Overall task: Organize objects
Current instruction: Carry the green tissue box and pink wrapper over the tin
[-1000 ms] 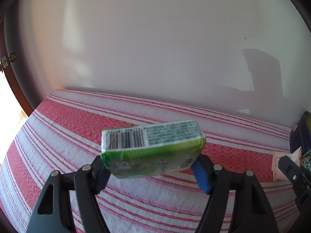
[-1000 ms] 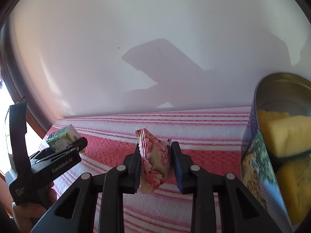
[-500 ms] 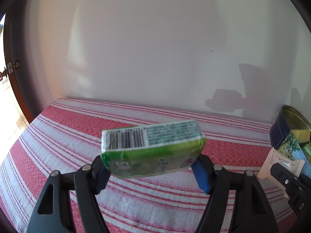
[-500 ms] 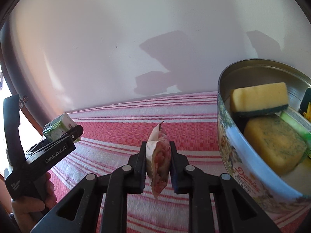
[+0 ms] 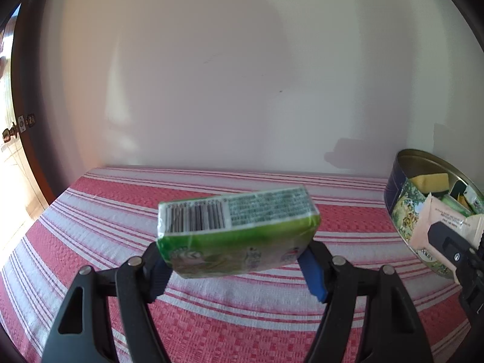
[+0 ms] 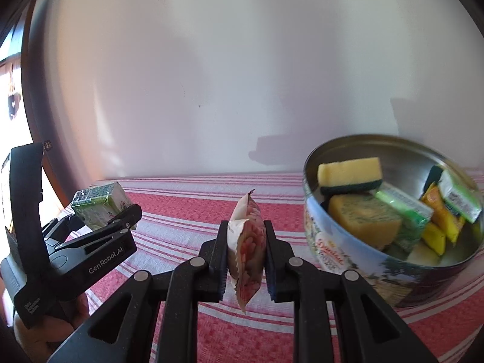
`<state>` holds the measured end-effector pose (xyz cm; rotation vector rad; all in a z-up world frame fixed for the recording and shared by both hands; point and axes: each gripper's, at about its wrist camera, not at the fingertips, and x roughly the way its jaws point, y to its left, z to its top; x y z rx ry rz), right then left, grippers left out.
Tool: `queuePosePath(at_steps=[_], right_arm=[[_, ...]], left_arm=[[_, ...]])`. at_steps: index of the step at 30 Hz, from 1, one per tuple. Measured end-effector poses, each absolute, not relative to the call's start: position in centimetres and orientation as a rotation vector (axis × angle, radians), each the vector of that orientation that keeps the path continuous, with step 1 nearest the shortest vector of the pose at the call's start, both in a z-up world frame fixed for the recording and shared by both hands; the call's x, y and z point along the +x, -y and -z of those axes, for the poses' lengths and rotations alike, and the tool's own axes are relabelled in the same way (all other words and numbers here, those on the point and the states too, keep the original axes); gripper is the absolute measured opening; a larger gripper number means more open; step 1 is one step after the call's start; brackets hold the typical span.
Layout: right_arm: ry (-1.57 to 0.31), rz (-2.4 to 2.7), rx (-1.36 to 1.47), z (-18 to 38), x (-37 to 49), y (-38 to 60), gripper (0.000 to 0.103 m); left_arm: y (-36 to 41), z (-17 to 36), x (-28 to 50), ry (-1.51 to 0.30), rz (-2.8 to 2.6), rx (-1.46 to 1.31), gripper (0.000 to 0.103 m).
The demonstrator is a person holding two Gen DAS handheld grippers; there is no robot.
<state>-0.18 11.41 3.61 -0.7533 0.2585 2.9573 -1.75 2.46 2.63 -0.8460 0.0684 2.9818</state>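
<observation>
My left gripper (image 5: 237, 257) is shut on a green soap-like packet (image 5: 236, 233) with a barcode, held above the striped cloth. That gripper (image 6: 119, 216) and packet (image 6: 96, 204) also show at the left of the right wrist view. My right gripper (image 6: 245, 252) is shut on a pink flowered sachet (image 6: 248, 242), held on edge just left of a round metal tin (image 6: 338, 251). The same sachet (image 5: 435, 225) appears in front of the tin (image 5: 402, 208) at the right of the left wrist view.
Inside the tin lie yellow sponges (image 6: 351, 171), green packets (image 6: 405, 208) and yellow sachets (image 6: 438, 214). A red and white striped cloth (image 5: 121, 211) covers the table, which meets a white wall (image 5: 242, 75). A door frame (image 5: 27, 163) stands at the far left.
Both grippers have swung to the right with their loads. The tin has come fully into the right wrist view and into the left wrist view. The right jaws have pinched the sachet flatter.
</observation>
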Motion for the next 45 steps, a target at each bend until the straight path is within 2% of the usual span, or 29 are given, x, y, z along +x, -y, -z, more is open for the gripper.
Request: queuePosePath(at_steps=[12, 45], right_arm=[[-0.155, -2.947, -0.696, -4.1, 1.7, -11.0, 0.022], [-0.063, -2.971, -0.573, -4.6, 1.5, -9.6, 0.022]], left_arm=[[-3.8, -3.1, 1.2, -0.052, -2.984, -0.823, 0.072], [-7.9, -3.4, 3.8, -0.049, -2.978, -0.785, 0.072]])
